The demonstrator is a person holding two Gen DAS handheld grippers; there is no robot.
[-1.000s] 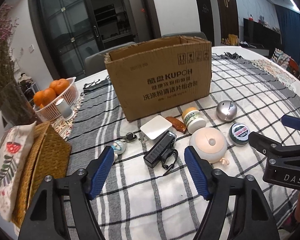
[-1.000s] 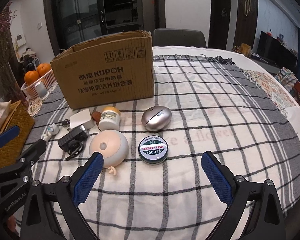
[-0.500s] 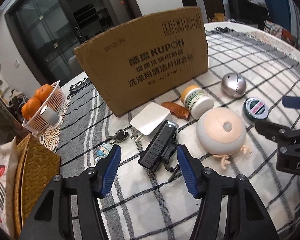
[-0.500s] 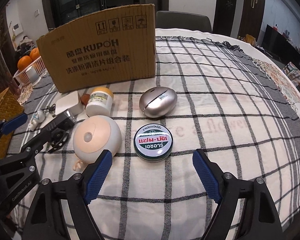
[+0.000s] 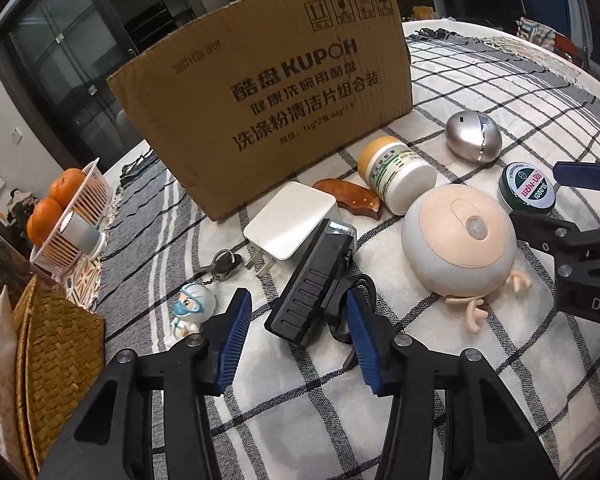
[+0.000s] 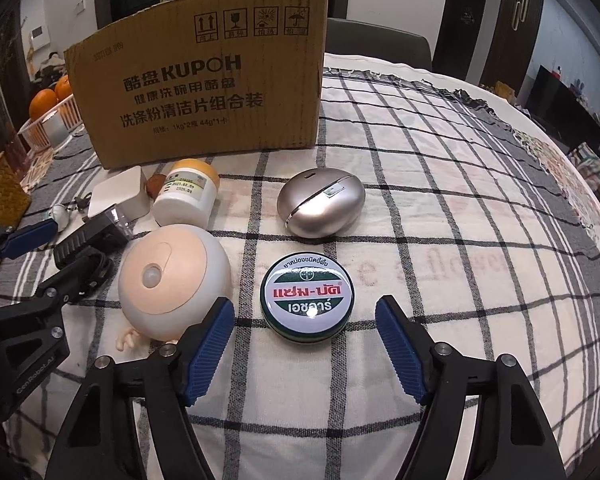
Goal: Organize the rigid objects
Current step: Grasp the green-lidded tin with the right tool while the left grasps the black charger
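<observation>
Black flashlight (image 5: 314,280) lies mid-frame in the left view, its near end between the parted left tongs (image 5: 300,330), not gripped. Green balm tin (image 6: 307,301) sits low centre in the right view, right tongs (image 6: 306,340) spread wide around it, untouched. Cardboard box (image 6: 204,92) stands upper left on the checked tabletop (image 6: 460,200).

Black-checked cream tablecloth (image 6: 440,184), brown cardboard box (image 6: 204,80), green-and-white tin (image 6: 307,301), silver egg-shaped case (image 6: 322,207).
</observation>
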